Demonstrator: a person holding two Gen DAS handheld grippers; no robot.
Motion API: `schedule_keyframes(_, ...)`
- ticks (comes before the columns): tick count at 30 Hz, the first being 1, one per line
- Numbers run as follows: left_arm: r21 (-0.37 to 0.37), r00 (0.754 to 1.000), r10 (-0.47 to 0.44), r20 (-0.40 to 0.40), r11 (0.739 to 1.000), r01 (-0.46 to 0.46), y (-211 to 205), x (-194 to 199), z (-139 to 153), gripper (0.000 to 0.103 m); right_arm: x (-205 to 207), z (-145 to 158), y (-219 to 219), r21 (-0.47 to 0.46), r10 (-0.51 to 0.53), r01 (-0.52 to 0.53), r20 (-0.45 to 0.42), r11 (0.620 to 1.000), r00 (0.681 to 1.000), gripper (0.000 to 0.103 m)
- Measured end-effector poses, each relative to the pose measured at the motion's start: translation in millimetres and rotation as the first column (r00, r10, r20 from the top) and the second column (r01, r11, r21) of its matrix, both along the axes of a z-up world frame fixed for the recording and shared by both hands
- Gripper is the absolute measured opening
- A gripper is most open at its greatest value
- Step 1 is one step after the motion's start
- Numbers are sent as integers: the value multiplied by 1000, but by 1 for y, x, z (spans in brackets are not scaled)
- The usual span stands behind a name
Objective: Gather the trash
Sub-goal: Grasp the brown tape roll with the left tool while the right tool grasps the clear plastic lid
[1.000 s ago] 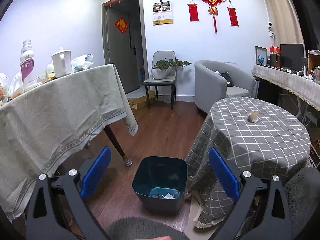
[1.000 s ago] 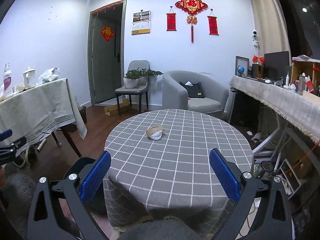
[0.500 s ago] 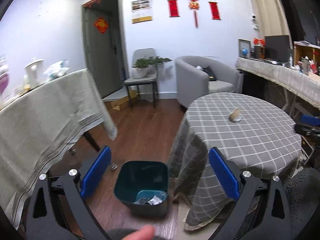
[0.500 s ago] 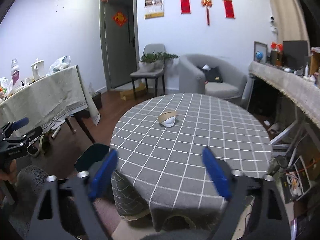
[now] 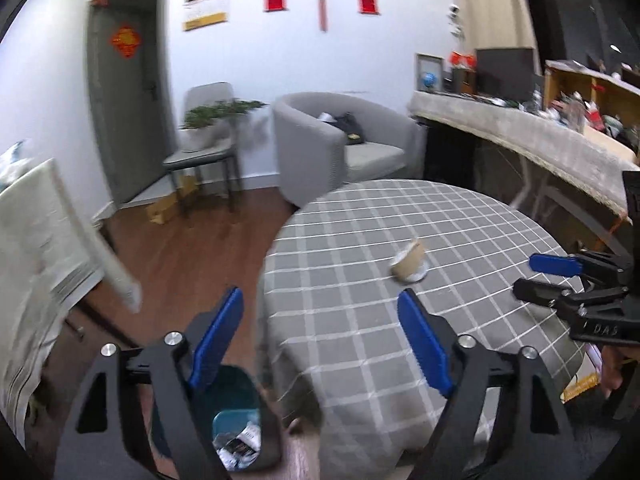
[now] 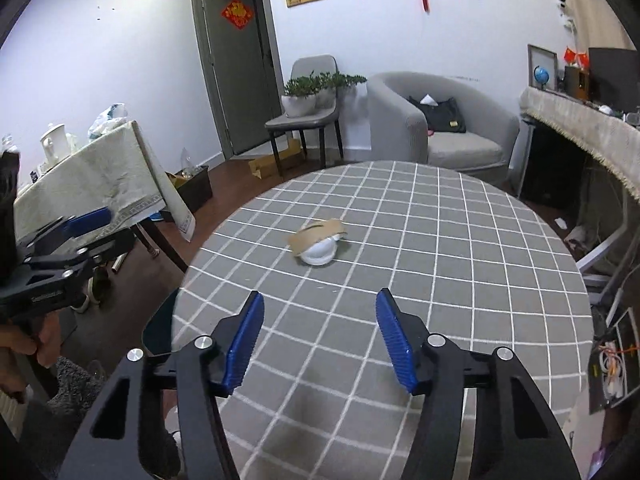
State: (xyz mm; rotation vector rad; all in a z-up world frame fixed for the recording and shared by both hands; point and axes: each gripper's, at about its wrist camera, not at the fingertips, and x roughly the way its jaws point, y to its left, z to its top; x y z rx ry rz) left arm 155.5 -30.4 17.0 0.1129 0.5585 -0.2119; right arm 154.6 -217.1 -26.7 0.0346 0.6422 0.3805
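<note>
Crushed paper cup point(image 6: 318, 238) lies on its side near the middle of the round desk point(image 6: 460, 264), a little toward the desk's far-left edge in the right wrist view. Brown cardboard sleeve, torn and flattened, over a white rounded body; a white lid piece touches it underneath. In the right view its long axis runs roughly left-right across the desk, slightly tilted, with the white rounded end toward the camera. In the left view point(image 5: 409, 263) the open mouth points up and away toward the desk's far edge, brown side facing the camera. Which end is the base I cannot tell.

Desk covered in grey cloth with white grid lines, soft folds hanging over the edge.

Right gripper point(image 6: 320, 334): blue ribbed pads, black frame, jaws have just been closing, now about half spread, nothing between them, over the desk's near edge, well short of the cup.

Left gripper point(image 5: 320, 336): jaws have just been closing, now moderately wide, nothing held, over the desk's near-left edge.

Dark teal plastic bin point(image 5: 236, 420) on the wooden floor just beside the desk's left edge, squarish, with crumpled wrappers inside.
</note>
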Motion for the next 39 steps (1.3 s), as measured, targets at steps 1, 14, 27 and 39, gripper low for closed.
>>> schedule_keyframes(1,-1,999,-35,-13,999,35,-10,11,-4,77,3,-2,-2,1,1,-1,-6,1000,1000,56)
schedule_keyframes(14,45,963,-227,-146,971,235,-84,94,-56,54,35,-18,-20,17,21,-20,-69,1000,997,56)
schedule_keyframes(27,-96,946,-259,-195,965,244,-82,114,-61,31,48,-24,-8,-13,61,-63,-99,998,993,54)
schedule_keyframes(39,-175,943,-257,-212,959,222,-58,109,-59,30,79,-35,33,-69,164,-180,-193,981,967,52)
